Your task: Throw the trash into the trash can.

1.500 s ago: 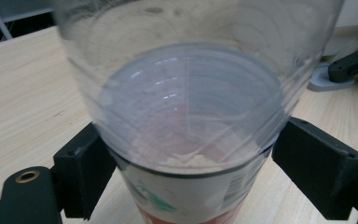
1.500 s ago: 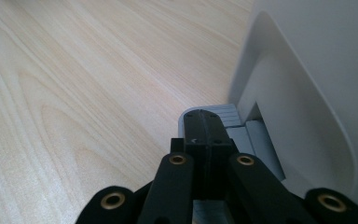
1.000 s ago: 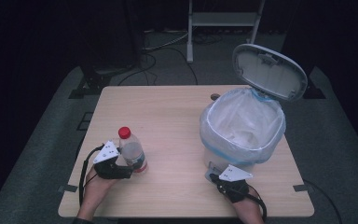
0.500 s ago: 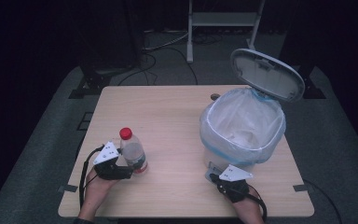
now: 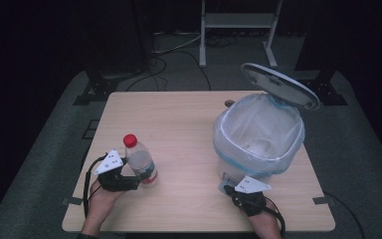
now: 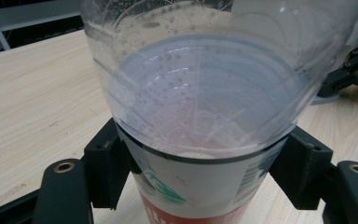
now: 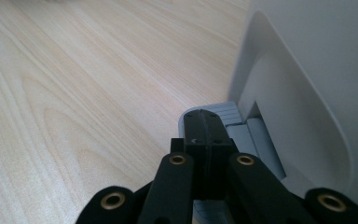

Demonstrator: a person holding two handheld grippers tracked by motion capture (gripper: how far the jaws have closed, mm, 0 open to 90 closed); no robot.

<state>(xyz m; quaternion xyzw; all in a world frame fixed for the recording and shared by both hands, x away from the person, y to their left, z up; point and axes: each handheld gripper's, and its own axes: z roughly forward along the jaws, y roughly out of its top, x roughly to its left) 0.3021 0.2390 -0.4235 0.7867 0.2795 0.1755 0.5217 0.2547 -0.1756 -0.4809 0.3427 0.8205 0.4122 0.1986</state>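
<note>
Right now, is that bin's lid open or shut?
Open. The lid stands tilted up behind the bin, showing the white liner bag, while the shut right tongs rest on its pedal.

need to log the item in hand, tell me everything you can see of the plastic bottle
The plastic bottle is clear, with a red cap and a white and red label round its lower body. It looks empty but for droplets fogging the inside wall. It stands roughly upright, leaning slightly, on the wooden table near its front left. The left gripper has just been closing, and its black jaws now clamp the bottle at the label, one on each side.
</note>
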